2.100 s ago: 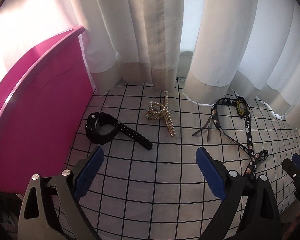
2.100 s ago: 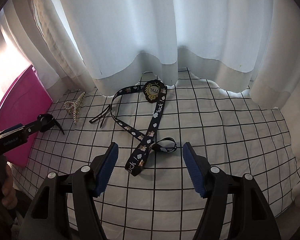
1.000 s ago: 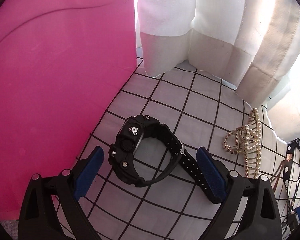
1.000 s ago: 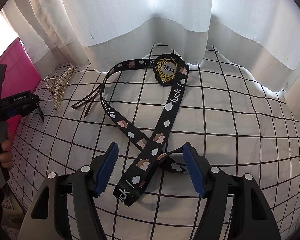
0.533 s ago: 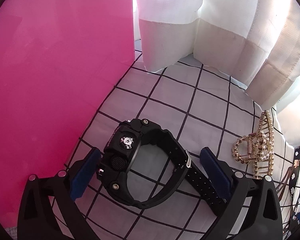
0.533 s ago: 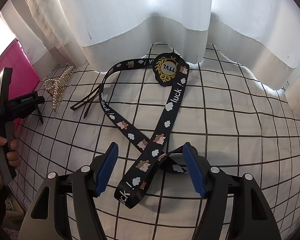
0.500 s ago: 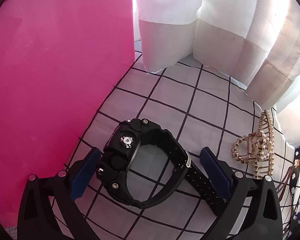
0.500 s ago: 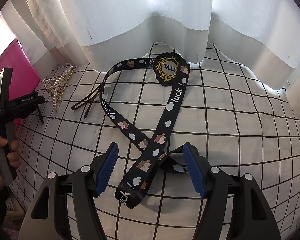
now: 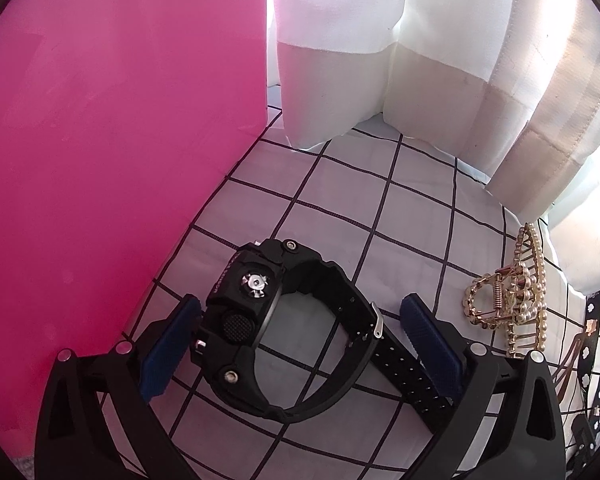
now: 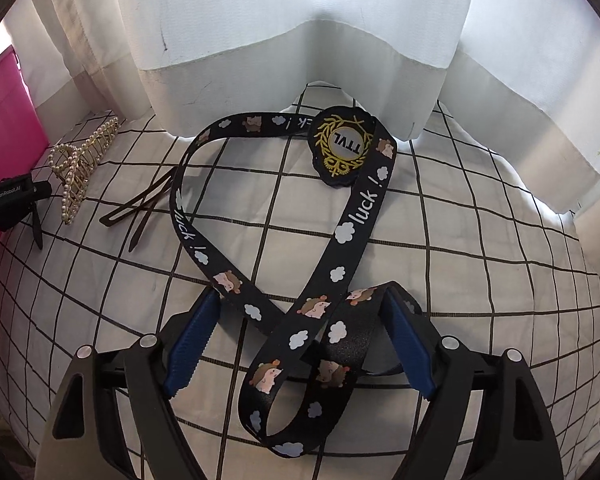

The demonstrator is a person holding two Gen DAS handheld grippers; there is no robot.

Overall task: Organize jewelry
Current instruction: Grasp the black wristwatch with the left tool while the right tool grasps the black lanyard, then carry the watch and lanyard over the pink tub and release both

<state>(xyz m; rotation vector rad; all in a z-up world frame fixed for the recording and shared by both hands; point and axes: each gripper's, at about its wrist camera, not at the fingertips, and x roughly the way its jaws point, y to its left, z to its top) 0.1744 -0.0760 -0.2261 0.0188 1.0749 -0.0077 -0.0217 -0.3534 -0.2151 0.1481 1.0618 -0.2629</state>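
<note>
A black wristwatch (image 9: 256, 332) lies on the checked cloth, right between the open blue fingers of my left gripper (image 9: 300, 344), beside the pink box (image 9: 100, 152). A pearl and gold hair claw (image 9: 512, 304) lies to its right; it also shows in the right wrist view (image 10: 84, 164). A black lanyard (image 10: 332, 264) printed with clouds, hedgehogs and "luck!" lies looped on the cloth, its crossing between the open fingers of my right gripper (image 10: 300, 340). A round badge (image 10: 344, 146) sits at its far end.
White curtains (image 10: 300, 32) hang along the back edge of the cloth. A thin dark hair tie (image 10: 140, 212) lies left of the lanyard. The left gripper's body (image 10: 8, 200) and the person's hand show at the far left of the right wrist view.
Both grippers have moved forward and down. The watch now sits between the left fingers, and the lanyard's crossing sits between the right fingers. Both stay open.
</note>
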